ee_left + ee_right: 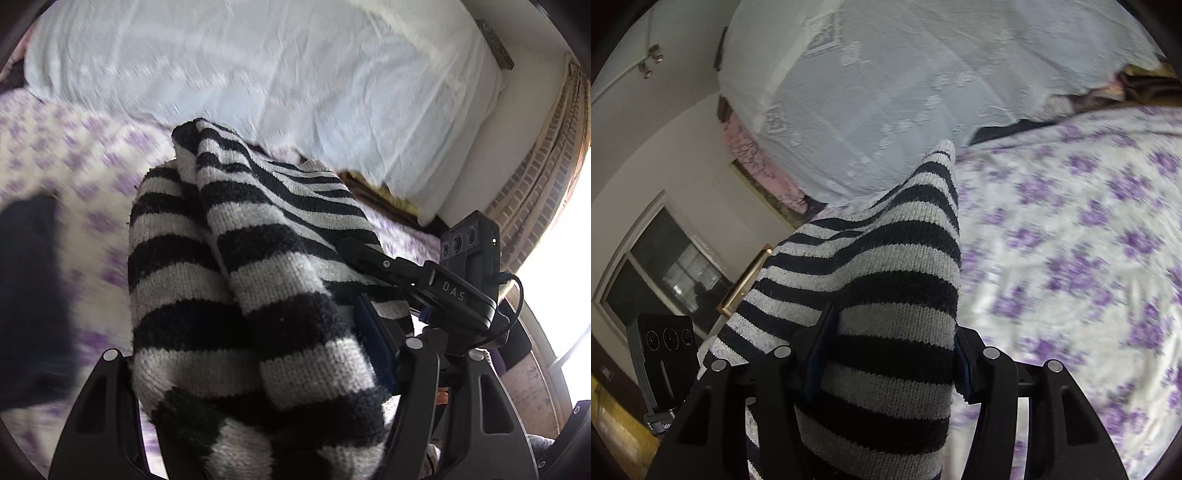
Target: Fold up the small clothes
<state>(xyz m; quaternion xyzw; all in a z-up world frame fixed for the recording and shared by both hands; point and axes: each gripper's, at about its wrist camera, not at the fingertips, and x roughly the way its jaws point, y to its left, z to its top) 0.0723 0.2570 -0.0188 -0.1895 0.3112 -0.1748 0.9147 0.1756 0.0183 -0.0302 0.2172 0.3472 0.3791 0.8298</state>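
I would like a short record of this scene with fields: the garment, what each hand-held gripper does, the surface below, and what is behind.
garment: striped knit sweater, black and white, bunched between both grippers
left hand-held gripper: shut on a thick fold of the sweater
right hand-held gripper: shut on another fold of the sweater
surface below: bedsheet, white with purple flowers
behind: white lace cover over a bulky pile at the bed's far side
image quality: background blurred

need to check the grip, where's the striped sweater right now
The striped sweater is bunched between the jaws of both grippers, filling the centre of each wrist view, above the purple-flowered bedspread.
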